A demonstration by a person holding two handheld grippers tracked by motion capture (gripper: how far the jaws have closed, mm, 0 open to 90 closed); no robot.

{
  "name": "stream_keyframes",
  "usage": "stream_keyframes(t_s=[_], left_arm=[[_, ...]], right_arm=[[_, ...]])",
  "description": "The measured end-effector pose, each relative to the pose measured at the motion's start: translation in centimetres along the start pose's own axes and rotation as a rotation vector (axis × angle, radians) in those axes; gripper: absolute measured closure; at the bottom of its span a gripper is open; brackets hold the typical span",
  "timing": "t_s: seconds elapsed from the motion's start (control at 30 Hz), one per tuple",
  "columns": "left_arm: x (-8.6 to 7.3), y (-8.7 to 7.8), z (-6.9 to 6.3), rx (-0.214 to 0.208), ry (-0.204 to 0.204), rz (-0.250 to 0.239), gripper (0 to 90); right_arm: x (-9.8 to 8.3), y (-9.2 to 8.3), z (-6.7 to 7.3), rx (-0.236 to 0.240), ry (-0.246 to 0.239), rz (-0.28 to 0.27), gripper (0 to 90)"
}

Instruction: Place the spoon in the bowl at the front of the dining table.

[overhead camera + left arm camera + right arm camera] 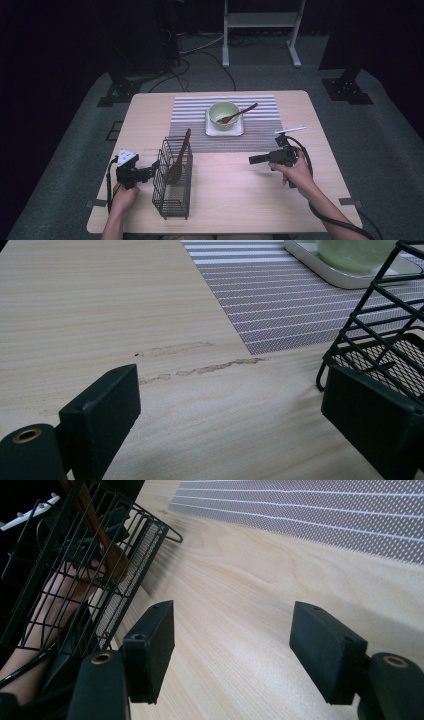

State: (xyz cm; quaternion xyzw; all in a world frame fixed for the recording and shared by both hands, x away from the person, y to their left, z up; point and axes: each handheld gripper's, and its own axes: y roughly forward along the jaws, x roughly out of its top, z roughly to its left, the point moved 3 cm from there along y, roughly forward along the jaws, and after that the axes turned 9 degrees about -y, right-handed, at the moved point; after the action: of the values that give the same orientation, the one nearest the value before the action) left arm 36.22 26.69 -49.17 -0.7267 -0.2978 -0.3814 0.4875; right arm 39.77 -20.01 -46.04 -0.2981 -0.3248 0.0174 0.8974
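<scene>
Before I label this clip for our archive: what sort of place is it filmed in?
Probably a lab or studio mocked up as a dining spot: a wooden table laid with a striped placemat, green bowl and wire utensil basket, amid dark curtains, floor cables and metal stand bases.

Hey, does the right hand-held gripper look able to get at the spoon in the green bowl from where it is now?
Probably yes: the right hand-held gripper is open, and bare table lies between it and the bowl; the spoon handle sticks out toward its side.
</scene>
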Motion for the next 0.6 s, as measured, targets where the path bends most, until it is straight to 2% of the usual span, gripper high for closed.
stream_keyframes(t_s=[0.6], left_arm=[[0.0,0.0,-0.1,0.002,0.006,0.004,8.1]], right_arm=[[-2.0,-0.3,0.2,0.017,0.016,-0.014,33.0]])
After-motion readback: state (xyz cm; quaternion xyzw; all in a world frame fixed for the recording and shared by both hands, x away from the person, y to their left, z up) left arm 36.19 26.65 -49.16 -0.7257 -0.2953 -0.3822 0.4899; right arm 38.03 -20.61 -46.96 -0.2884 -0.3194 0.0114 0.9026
